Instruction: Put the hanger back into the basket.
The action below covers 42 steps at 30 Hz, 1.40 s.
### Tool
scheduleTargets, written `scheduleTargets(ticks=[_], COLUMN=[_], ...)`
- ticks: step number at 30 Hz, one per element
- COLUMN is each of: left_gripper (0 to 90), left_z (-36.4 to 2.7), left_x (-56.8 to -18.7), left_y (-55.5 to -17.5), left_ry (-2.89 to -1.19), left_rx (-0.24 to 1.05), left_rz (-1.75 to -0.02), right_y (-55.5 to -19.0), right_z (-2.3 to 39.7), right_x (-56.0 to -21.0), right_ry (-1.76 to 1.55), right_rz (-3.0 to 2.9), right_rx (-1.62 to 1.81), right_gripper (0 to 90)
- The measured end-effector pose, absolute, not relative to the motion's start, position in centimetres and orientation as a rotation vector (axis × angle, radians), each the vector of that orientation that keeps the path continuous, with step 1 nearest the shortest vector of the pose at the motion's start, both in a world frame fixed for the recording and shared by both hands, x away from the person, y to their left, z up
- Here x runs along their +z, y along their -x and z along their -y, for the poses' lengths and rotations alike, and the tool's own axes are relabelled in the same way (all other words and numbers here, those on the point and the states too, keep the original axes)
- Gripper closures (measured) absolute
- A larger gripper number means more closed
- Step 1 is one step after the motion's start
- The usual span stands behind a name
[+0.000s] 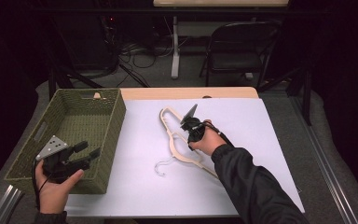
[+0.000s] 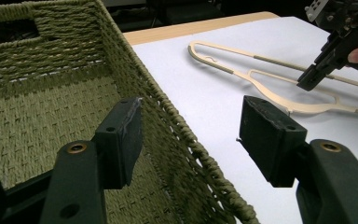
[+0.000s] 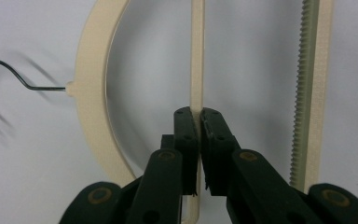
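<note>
A cream plastic hanger [image 1: 173, 144] with a metal hook [image 1: 161, 165] lies on the white sheet [image 1: 242, 121] in the middle of the table. My right gripper [image 1: 189, 139] is shut on one of its thin bars [image 3: 197, 56], pinching it between the pads [image 3: 199, 114]. The curved neck [image 3: 93, 93] is to the left of the jaws and a ribbed bar [image 3: 307, 93] to the right. My left gripper [image 1: 88, 149] hovers open over the near right part of the green woven basket [image 1: 114, 126]. In the left gripper view [image 2: 191, 126] the basket's wall [image 2: 168, 102] runs between the jaws, which hold nothing.
The basket stands at the table's left edge with nothing visible inside. A wooden strip of table [image 1: 186, 92] shows behind the sheet. Beyond the table stand a black chair [image 1: 240, 51] and a table leg [image 1: 175, 51] among floor cables. An aluminium rail [image 1: 4, 205] lies at the near left.
</note>
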<state>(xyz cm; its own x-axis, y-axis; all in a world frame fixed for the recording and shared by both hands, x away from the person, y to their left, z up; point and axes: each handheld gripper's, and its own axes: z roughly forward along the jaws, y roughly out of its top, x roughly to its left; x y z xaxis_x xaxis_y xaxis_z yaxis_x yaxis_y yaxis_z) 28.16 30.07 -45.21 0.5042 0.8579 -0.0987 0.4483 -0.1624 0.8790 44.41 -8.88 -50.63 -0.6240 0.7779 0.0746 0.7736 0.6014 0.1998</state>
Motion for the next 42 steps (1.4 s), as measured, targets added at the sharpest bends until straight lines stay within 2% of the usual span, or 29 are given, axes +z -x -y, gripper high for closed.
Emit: scheduleTargets(ticks=[11, 22, 30, 32, 42], left_gripper=[40.8, 40.9, 38.1, 35.6, 35.8], left_z=[-28.1, -22.1, -17.1, -16.4, -14.5], left_x=[-45.1, -45.2, -48.8, -49.6, -51.4], left_y=[-28.0, -27.2, -28.4, -28.7, -29.6], left_ry=[-1.834, -1.927, -2.05, -2.066, -2.172], left_rx=[0.514, 0.427, 0.381, 0.414, 0.459], left_rz=[-1.03, -0.837, -0.726, -0.683, -0.586], right_y=[-41.7, -39.5, -38.4, -38.2, -38.0], right_z=[9.8, 10.6, 10.9, 11.0, 10.5], right_x=[-48.9, -47.2, -46.3, -46.3, -46.1], right_ry=[-1.219, -1.098, -1.06, -1.048, -1.008], right_rz=[-2.906, -2.988, -3.03, -3.03, -3.076], right_rx=[0.353, 0.409, 0.452, 0.475, 0.466], right_gripper=[85.8, 85.8, 85.7, 85.7, 85.7])
